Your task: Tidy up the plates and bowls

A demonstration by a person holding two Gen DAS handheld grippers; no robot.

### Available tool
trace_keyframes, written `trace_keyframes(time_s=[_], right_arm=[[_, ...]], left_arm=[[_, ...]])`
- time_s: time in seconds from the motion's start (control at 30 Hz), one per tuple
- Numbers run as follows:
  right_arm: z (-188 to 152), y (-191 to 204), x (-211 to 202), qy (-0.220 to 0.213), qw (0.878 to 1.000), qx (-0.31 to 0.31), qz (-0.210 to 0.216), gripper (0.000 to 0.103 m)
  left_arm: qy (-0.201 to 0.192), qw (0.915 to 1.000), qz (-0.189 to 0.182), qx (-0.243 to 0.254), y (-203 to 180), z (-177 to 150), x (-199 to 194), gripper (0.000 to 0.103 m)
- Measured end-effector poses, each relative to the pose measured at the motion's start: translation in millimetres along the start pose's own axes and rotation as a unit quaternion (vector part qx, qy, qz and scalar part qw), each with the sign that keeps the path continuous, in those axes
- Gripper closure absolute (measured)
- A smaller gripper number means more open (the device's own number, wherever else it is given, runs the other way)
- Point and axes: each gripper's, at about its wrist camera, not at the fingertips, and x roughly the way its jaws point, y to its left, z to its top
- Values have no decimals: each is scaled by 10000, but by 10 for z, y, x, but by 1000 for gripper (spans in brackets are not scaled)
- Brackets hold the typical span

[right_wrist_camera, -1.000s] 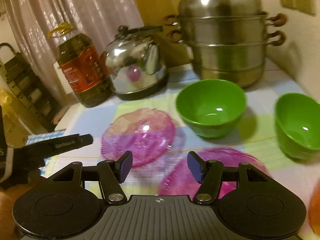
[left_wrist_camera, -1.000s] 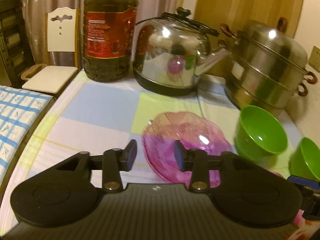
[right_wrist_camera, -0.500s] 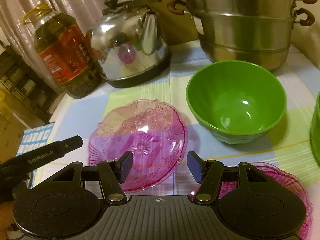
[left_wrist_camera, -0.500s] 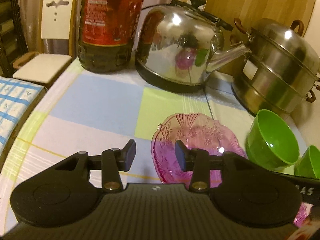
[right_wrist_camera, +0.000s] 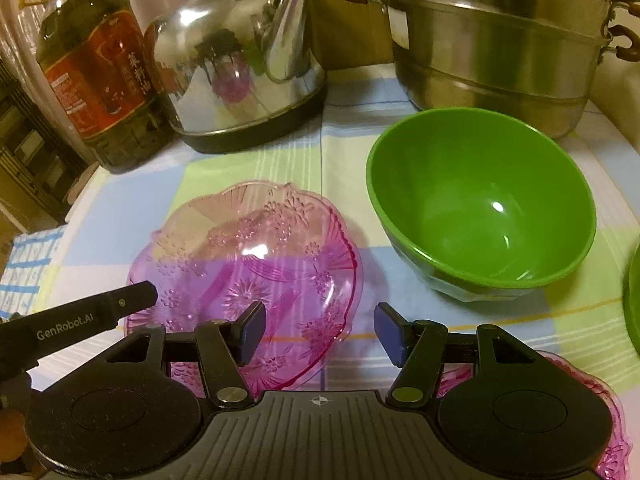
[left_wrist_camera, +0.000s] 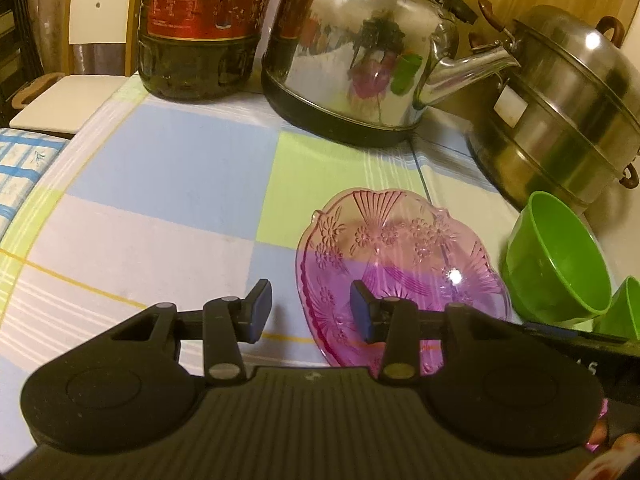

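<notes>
A pink glass plate (left_wrist_camera: 400, 256) (right_wrist_camera: 256, 264) lies on the checked tablecloth. My left gripper (left_wrist_camera: 308, 312) is open and empty at the plate's left rim, its right finger over the plate. My right gripper (right_wrist_camera: 318, 332) is open and empty just above the plate's right rim. A green bowl (right_wrist_camera: 480, 208) (left_wrist_camera: 556, 264) stands to the right of the plate. A second green bowl (left_wrist_camera: 620, 308) (right_wrist_camera: 634, 296) shows at the right edge. A second pink plate (right_wrist_camera: 576, 396) lies under my right gripper's body.
At the back stand an oil bottle (right_wrist_camera: 100, 80) (left_wrist_camera: 200, 28), a steel kettle (right_wrist_camera: 240, 56) (left_wrist_camera: 360, 52) and a stacked steel steamer pot (right_wrist_camera: 500, 40) (left_wrist_camera: 560, 108). The table's left edge (left_wrist_camera: 40, 192) drops toward a white chair (left_wrist_camera: 80, 60).
Both grippers have moved forward and down toward the pink plate, so it and the green bowl look larger. Both stay open.
</notes>
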Motion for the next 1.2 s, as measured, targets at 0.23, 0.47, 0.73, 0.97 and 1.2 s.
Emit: trace_keyframes(time_s=[0.23,0.47,0.73,0.97,1.2], right_arm=[[-25,-4,43,106,9999,-33,-9,42],[-26,1,83,176,9998,-80,-34,54],[-21,-8,108,212,9997,-116,-51,79],[-16,-50,103,213,9997,-145,-33,86],[-8,-59,66,111,9997,-211,-37,86]], left_arm=[[-56,10000,22,-41,2,0,-10,70],[-12,10000,18,-31,1,-8,8,75],[106,9999,14,-73,4,-24,59,89],[147,9999,22,-53,6,-34,37,93],[49,9999,-14,87,-60,-23,-20,93]])
